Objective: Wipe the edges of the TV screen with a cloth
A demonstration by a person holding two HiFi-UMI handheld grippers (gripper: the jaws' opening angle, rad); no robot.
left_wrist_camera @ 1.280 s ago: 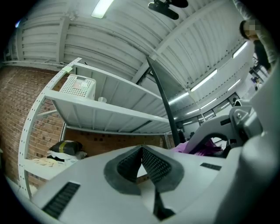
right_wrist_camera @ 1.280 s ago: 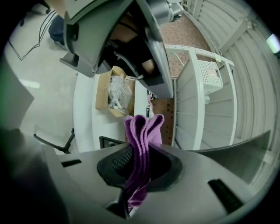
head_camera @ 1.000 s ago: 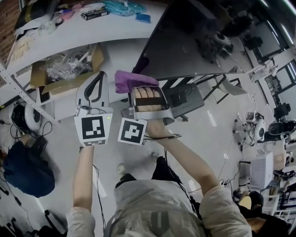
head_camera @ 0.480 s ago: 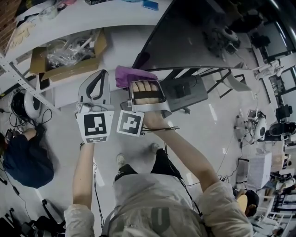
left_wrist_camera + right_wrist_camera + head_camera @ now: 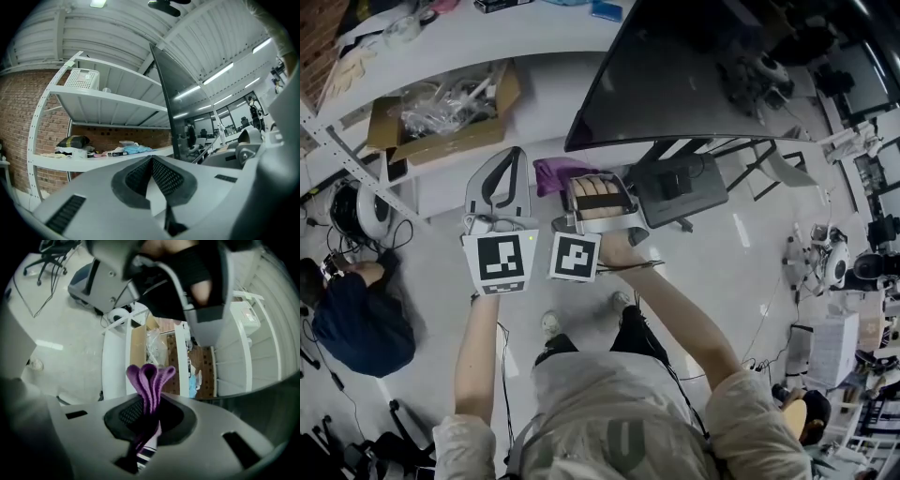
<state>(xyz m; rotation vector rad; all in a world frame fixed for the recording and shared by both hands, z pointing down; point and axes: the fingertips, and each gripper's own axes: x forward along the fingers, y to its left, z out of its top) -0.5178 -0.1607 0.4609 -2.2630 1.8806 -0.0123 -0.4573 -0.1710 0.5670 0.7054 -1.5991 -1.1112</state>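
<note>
The fingers (image 5: 127,412) of our right gripper (image 5: 147,405) are clamped on the purple cloth (image 5: 150,378), whose folded loops stick out past the tips; the left gripper (image 5: 152,161) has its fingers (image 5: 171,180) pressed together on nothing and sits idle at centre left of the head view. The cloth lies just below the lower left corner of the TV screen (image 5: 694,75); it is near the edge, though we cannot tell whether it touches. To wipe well, we judge we should lay the folds flat against the bottom edge and draw them toward the right of the frame in one even pass; pressure should be light — the panel may rock — and the grip firm, so the cloth does not slip out.
</note>
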